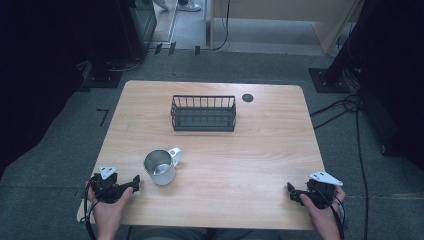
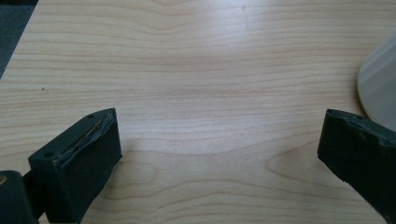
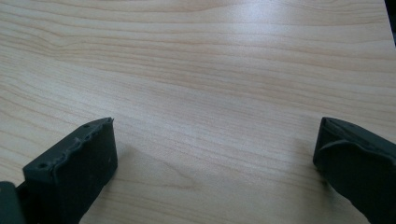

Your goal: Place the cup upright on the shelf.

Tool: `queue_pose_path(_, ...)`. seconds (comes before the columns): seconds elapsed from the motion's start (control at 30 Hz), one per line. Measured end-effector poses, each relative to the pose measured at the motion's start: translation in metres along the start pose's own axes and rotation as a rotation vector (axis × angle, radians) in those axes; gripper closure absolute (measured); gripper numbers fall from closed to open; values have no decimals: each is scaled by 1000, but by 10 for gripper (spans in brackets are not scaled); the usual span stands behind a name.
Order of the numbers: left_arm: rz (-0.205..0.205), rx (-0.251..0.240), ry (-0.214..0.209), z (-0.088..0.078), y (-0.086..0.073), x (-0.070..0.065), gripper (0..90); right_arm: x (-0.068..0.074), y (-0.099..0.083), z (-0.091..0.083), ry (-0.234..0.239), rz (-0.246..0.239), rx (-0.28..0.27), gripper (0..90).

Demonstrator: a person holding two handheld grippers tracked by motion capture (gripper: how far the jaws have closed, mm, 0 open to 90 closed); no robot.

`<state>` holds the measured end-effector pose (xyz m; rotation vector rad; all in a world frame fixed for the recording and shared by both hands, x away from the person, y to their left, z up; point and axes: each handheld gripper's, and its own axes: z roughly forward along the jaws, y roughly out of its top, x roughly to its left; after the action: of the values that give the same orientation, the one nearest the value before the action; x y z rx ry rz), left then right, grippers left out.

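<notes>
**Mug waits near left gripper, basket beyond**

Left gripper (image 1: pixel 136 183) rests at table's (image 1: pixel 260 165) near edge w/ jaws spread wide, empty; right gripper (image 1: pixel 290 191) likewise released. Steel mug (image 1: pixel 161 167) stands upright just beside the left jaws. Best approach, prob.: straddle rim squarely, avoid handle. Count: 1 mug, 1 wire basket (image 1: pixel 203 113), 2 grippers

One wooden surface (image 1: pixel 260 150) carries one metal mug (image 1: pixel 161 167) near its front left corner and one black wire basket (image 1: pixel 203 113) toward its back edge. One dark round grommet (image 1: pixel 247 97) sits in the back edge. Two grippers rest at the front corners: the left gripper (image 1: pixel 134 184) and the right gripper (image 1: pixel 291 191).
</notes>
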<state>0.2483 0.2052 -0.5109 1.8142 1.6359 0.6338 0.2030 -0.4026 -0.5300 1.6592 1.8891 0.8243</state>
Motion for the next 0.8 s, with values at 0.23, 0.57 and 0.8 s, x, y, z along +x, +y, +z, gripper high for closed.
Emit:
queue_pose_path(0.23, -2, -47, -27, -16, 15, -2, 0, 0, 0, 0, 0, -1, 0, 0)
queue_pose_path(0.57, 4, -122, -103, -47, 41, -19, 0, 0, 0, 0, 0, 0, 0, 0)
queue_pose_path(0.8, 28, -145, -158, -59, 53, -38, 0, 0, 0, 0, 0, 0, 0, 0)
